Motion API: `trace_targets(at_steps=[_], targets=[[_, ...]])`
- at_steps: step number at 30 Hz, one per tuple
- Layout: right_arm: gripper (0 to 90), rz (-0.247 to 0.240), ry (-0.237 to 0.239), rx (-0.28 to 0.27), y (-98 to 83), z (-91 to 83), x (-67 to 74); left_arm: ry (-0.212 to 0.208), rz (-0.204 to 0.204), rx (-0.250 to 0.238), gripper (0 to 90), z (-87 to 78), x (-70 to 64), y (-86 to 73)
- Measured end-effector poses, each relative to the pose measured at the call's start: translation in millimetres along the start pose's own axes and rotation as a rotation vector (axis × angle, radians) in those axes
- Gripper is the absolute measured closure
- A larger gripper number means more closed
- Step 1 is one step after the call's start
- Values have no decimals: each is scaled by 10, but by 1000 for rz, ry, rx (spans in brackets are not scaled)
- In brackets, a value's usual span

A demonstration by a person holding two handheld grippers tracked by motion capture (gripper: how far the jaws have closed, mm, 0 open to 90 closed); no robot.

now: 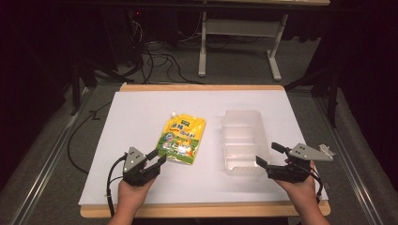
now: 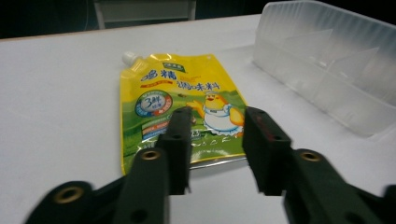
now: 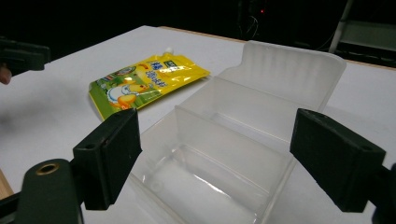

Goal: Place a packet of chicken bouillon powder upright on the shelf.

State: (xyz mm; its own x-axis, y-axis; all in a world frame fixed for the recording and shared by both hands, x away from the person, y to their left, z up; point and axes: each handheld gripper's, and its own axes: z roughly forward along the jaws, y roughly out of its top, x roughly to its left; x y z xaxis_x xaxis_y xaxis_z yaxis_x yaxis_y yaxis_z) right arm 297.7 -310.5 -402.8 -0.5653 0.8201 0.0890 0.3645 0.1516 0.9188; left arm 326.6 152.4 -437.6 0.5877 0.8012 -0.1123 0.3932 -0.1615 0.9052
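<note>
Pouch: yellow spouted pouch (image 1: 183,139) with green lower print, lying flat on the white table (image 1: 141,108), centre of the high view, spout toward the upper left.
Bin: clear plastic bin (image 1: 244,140), divided into compartments, right of centre, near the pouch but apart from it.
Left gripper: left gripper (image 1: 158,159), lower left, jaws parted, nothing between them, tips just at the pouch's near edge.
Right gripper: right gripper (image 1: 268,154), lower right, jaws wide apart, straddling the bin's near end; contact cannot be told.
</note>
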Motion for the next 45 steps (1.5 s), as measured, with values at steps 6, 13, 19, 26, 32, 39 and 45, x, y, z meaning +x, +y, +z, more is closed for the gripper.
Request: trace_targets(at_steps=[6,13,19,26,32,39,45], targets=[[185,4,-6,13,-15,-1,11,15,-39,20,813,51,89,-33],[195,-16,-8,36,-34,43,40,74,-116,63,722,221,337,-54],[194,-23,-13,45,-48,72,32,75,-155,88,608,308,441,-65],[168,-18,-10,40,-54,71,9,69,-162,75,538,343,472,-51],[168,-16,-13,41,-56,69,18,57,-184,97,496,428,539,-56],[163,-14,-15,49,-65,83,15,38,-213,132,414,595,606,-11],[163,-16,-17,58,-72,92,26,8,-267,180,374,680,695,-24]])
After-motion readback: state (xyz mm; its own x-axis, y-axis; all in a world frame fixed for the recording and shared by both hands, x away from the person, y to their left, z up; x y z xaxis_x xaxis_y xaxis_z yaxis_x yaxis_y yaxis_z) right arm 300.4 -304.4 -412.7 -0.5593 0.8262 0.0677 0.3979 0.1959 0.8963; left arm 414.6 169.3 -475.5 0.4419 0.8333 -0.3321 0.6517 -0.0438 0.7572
